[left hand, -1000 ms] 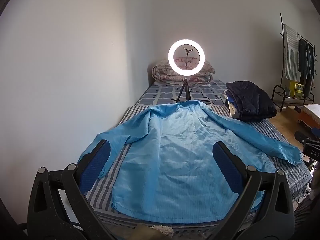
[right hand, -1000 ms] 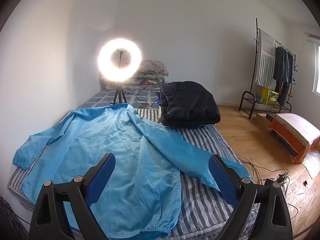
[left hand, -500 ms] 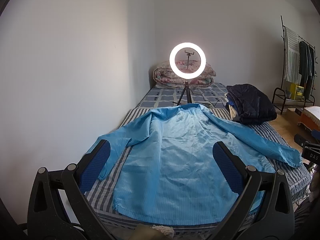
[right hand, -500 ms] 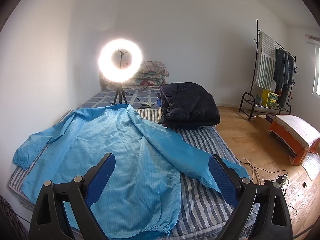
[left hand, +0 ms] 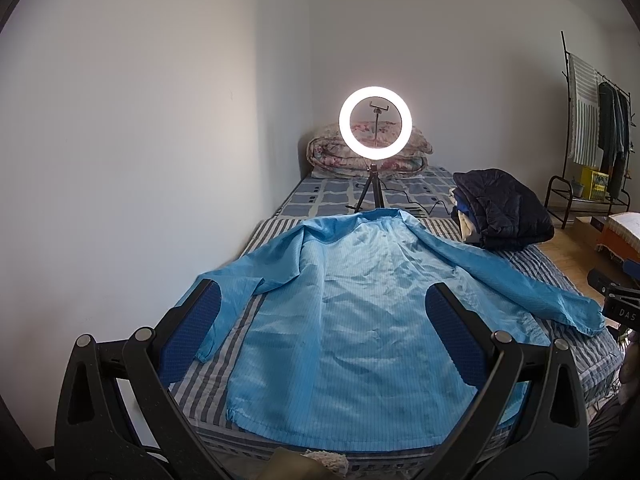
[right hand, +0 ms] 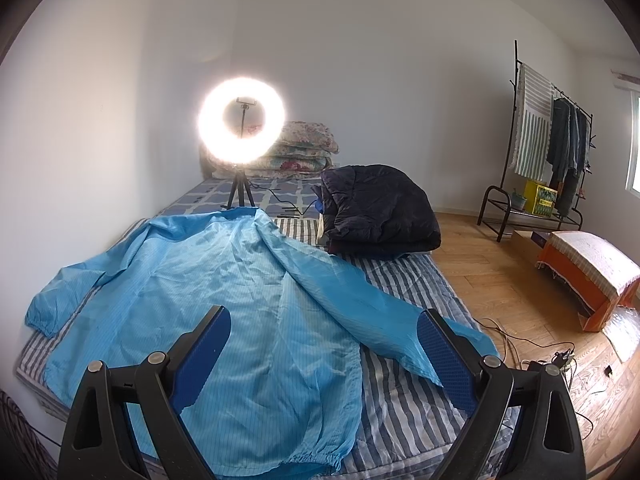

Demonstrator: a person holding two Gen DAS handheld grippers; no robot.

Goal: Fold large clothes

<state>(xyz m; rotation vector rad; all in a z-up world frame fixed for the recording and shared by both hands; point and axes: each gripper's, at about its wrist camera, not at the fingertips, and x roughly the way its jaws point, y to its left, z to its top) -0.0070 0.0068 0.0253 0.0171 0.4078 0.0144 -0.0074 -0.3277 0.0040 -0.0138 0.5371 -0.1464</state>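
A light blue jacket (left hand: 360, 320) lay spread flat on the striped bed (right hand: 404, 412), sleeves stretched out to both sides. The left gripper (left hand: 322, 304) and the right gripper (right hand: 322, 322) hung above its hem, jaws wide apart, holding nothing. A ring light (left hand: 375, 128) glowed beyond the collar.

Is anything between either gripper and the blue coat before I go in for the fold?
Nothing visible. The blue coat lies spread flat on the bed, bare on top. Both the left gripper and right gripper are open above its hem.
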